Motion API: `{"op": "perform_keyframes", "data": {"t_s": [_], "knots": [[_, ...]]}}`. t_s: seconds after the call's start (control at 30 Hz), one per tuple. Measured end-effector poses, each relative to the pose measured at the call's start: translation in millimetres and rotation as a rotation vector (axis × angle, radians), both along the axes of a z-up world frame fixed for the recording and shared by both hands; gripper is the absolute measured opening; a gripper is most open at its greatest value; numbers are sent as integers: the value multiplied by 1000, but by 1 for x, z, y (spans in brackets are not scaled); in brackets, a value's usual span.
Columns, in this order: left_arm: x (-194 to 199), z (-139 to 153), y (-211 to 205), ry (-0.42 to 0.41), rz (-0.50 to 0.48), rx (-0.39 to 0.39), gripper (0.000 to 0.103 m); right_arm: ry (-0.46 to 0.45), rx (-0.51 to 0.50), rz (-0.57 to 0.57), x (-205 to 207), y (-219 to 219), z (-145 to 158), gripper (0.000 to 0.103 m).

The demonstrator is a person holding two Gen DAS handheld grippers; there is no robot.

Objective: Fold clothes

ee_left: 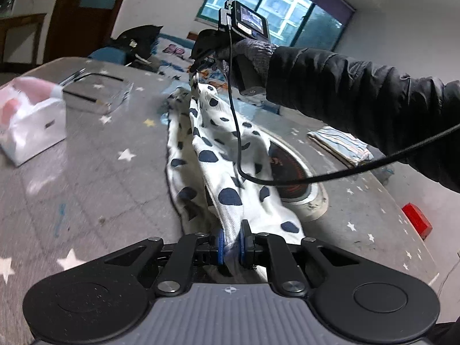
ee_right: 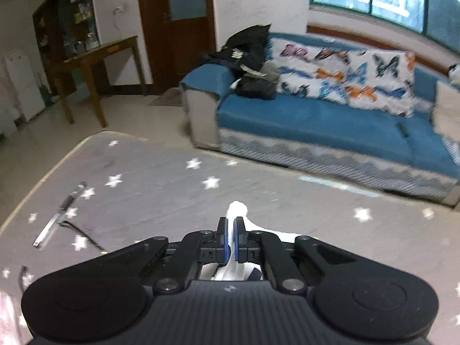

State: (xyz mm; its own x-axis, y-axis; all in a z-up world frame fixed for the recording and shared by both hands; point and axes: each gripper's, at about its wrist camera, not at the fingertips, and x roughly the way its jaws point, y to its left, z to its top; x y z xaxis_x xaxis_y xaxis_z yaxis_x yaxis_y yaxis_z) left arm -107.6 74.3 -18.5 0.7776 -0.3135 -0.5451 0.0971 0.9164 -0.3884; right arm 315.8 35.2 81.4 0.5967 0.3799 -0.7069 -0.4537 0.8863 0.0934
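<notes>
A white garment with dark blue spots (ee_left: 221,161) is stretched above the grey star-patterned table (ee_left: 95,178). My left gripper (ee_left: 232,240) is shut on its near end. My right gripper (ee_left: 197,70), held by a gloved hand at the far end, is shut on the other end and lifts it. In the right wrist view my right gripper (ee_right: 230,235) pinches white cloth (ee_right: 237,211) that pokes out past the fingertips; the rest of the garment is hidden below it.
A white box (ee_left: 34,126) and a clear tray (ee_left: 97,92) sit at the table's left. A folded striped cloth (ee_left: 342,143) and a round inset burner (ee_left: 293,169) lie to the right, a red block (ee_left: 417,220) at the edge. A blue sofa (ee_right: 330,115) stands beyond.
</notes>
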Motion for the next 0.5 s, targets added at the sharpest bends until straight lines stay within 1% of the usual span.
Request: {"op": "perform_keyframes", "data": {"t_s": [0.07, 0.13, 0.2, 0.23, 0.27, 0.3, 0.37, 0.5], "knots": [[0, 0, 1, 7, 3, 5, 12, 12, 21, 13, -1, -1, -2, 8], [-1, 0, 1, 12, 5, 12, 15, 14, 32, 42, -5, -5, -1, 12], [2, -1, 2, 16, 6, 19, 15, 10, 25, 57, -7, -10, 2, 26], [3, -2, 2, 15, 5, 21, 15, 5, 19, 65, -8, -13, 5, 27], [4, -3, 3, 14, 3, 23, 17, 3, 15, 70, -9, -16, 7, 30], [4, -3, 2, 14, 2, 29, 20, 0, 8, 76, -10, -20, 9, 39], [4, -2, 2, 10, 1, 42, 32, -2, -7, 86, -13, -29, 12, 45], [-1, 0, 3, -4, -7, 48, 36, 8, -51, 103, -19, -45, 11, 45]]}}
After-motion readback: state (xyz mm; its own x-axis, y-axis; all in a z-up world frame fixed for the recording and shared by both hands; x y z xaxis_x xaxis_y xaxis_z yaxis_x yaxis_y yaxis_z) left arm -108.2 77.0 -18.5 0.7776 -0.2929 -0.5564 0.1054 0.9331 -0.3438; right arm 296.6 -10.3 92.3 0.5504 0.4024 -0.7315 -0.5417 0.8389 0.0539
